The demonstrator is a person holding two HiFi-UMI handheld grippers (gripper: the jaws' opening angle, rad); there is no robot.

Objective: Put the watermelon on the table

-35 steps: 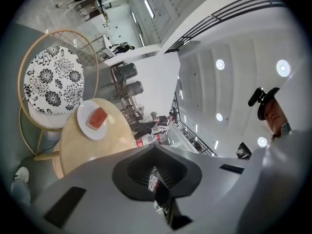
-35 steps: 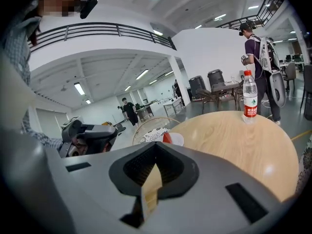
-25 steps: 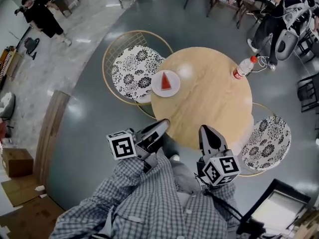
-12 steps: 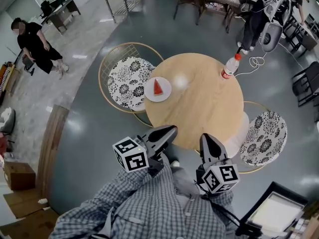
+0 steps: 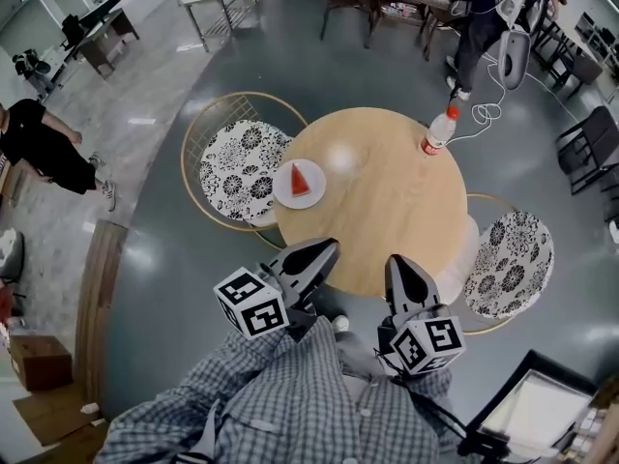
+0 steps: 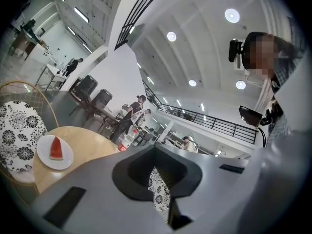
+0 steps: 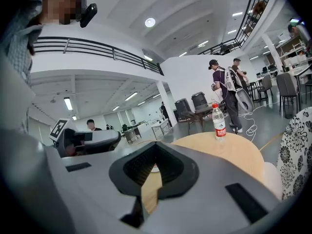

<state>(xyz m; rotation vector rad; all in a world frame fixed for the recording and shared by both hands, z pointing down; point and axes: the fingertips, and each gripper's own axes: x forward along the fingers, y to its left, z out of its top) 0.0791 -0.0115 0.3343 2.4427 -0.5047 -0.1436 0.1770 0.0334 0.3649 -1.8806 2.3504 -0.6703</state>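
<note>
watermelon (image 5: 299, 179): one red wedge, rind side down, on a white plate (image 5: 315, 194). Plate sits on the round wooden surface (image 5: 387, 201), at its left edge in the head view, beside the chair with the black-and-white floral cushion (image 5: 237, 158). Same in the left gripper view: watermelon (image 6: 56, 148) on plate (image 6: 67, 158), surface (image 6: 90, 139) underneath.

Nothing is touching the wedge or plate.

left tool (image 5: 326, 248): jaws closed, nothing between them, tip at the near rim of the surface in the head view and well apart from the plate. right tool (image 5: 399, 260): jaws together too, empty (only a thin slit shows, wood visible through it), tip also at the near rim. Both point toward the surface.

Writing: left marker cube (image 5: 250, 303) and right marker cube (image 5: 426, 343) carry black-and-white square codes, no text. Only other print is on the bottle (image 5: 437, 131) at the far right rim of the surface: clear plastic, red cap, red label (image 7: 220, 126) with white characters (too small to read).

Around: second floral chair (image 5: 508, 264) at right, white cable (image 5: 489, 107) on the grey floor (image 5: 155, 259) behind the bottle, a person standing there (image 5: 481, 13), another person in black (image 5: 39, 145) at far left, cardboard box (image 5: 39, 361) lower left. Checked shirt (image 5: 290, 404) fills the bottom of the head view.
</note>
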